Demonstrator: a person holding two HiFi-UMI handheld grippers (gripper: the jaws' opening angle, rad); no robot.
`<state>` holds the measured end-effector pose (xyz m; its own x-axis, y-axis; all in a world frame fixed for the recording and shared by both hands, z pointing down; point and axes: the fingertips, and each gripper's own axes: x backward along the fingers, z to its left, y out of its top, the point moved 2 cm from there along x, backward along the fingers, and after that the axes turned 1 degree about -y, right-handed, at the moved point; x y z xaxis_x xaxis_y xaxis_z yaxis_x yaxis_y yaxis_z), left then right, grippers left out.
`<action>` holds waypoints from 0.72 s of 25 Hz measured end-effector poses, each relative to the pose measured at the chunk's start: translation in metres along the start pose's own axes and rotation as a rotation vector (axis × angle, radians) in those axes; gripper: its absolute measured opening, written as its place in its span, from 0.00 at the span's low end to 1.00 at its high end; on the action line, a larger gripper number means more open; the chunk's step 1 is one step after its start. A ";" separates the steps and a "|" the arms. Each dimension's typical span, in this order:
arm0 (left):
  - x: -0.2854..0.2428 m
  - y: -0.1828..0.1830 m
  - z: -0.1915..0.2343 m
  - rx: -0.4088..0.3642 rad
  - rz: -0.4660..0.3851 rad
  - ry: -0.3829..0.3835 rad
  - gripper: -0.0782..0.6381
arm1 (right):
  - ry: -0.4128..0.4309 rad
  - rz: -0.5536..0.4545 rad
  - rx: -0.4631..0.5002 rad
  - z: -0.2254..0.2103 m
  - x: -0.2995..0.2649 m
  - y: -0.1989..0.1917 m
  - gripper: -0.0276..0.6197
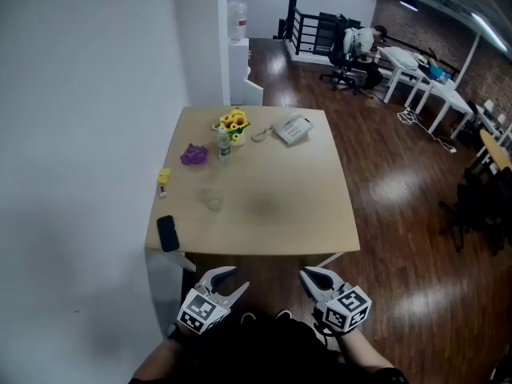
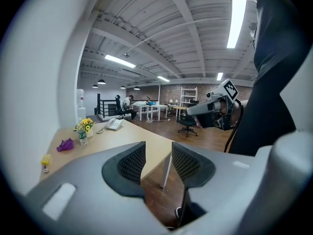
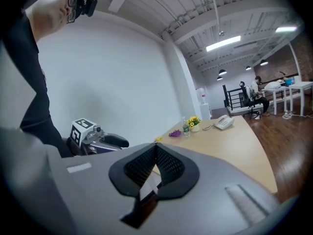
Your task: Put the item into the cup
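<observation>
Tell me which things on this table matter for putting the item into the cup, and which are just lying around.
Job: clear cup; the item, probably the small yellow piece or the purple thing, I cannot tell which.
Lying about: flowers, bottle, telephone, black flat object.

Ceiling strip lights point(image 2: 238, 21) are casting a dim, even light over the room, and pale glare is pooling on the wooden floor point(image 1: 392, 190) at the right of the head view. Both gripper views are bulging fisheye-fashion with blackened corners, and the left claw point(image 2: 158, 153) is sitting soft and unfocused in the foreground.
</observation>
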<state>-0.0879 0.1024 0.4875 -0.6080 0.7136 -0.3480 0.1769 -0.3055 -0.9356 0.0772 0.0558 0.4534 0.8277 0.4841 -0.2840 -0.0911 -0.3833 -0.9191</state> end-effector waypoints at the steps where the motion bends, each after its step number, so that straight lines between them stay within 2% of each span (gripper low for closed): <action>1: 0.002 0.000 0.000 0.002 -0.006 0.006 0.33 | 0.002 -0.001 0.003 0.002 0.001 -0.001 0.05; 6: 0.011 0.003 -0.009 0.026 -0.028 0.028 0.33 | 0.030 -0.010 0.017 0.012 0.004 -0.001 0.05; 18: 0.008 0.009 -0.015 0.021 -0.032 0.052 0.33 | 0.065 -0.008 0.036 0.015 0.008 0.003 0.05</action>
<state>-0.0792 0.1152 0.4755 -0.5721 0.7549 -0.3206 0.1413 -0.2943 -0.9452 0.0757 0.0705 0.4447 0.8626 0.4346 -0.2588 -0.1028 -0.3504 -0.9309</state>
